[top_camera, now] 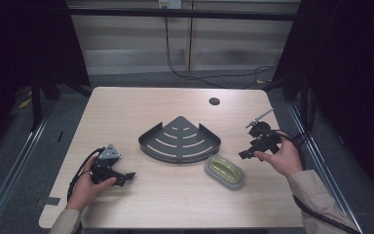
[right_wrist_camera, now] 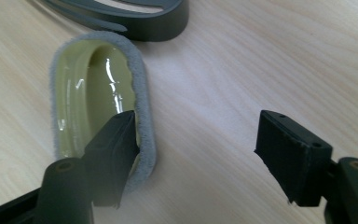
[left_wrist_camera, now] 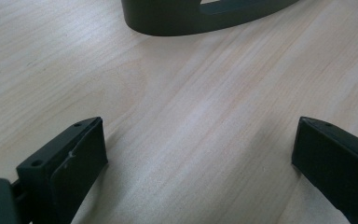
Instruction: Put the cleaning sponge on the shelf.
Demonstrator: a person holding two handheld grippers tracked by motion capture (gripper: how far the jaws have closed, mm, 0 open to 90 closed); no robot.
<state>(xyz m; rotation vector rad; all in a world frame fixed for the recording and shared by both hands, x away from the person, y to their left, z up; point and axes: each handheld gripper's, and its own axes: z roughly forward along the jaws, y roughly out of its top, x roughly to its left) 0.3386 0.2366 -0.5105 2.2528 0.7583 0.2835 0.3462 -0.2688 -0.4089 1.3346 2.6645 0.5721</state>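
- 1 wooden table [top_camera: 141, 200], with 1 round cable hole [top_camera: 214, 101] near its far edge
- 1 dark grey fan-shaped corner shelf [top_camera: 179, 140], mid-table
- 1 oval yellow-green dish with a grey fuzzy rim [top_camera: 224, 171], just beside the shelf
- 2 handheld grippers: left gripper [top_camera: 124, 178], right gripper [top_camera: 246, 153]; 2 black jaws each, both pairs spread apart with nothing between them
- 2 hands: left hand [top_camera: 85, 187], right hand [top_camera: 283, 158], one per gripper
- 1 black cable [top_camera: 175, 68] on the floor behind the table

A pale wooden table [top_camera: 126, 112] stands on grey floor [top_camera: 141, 78], dark curtains [top_camera: 24, 44] either side, beige wall panels [top_camera: 126, 44] behind.
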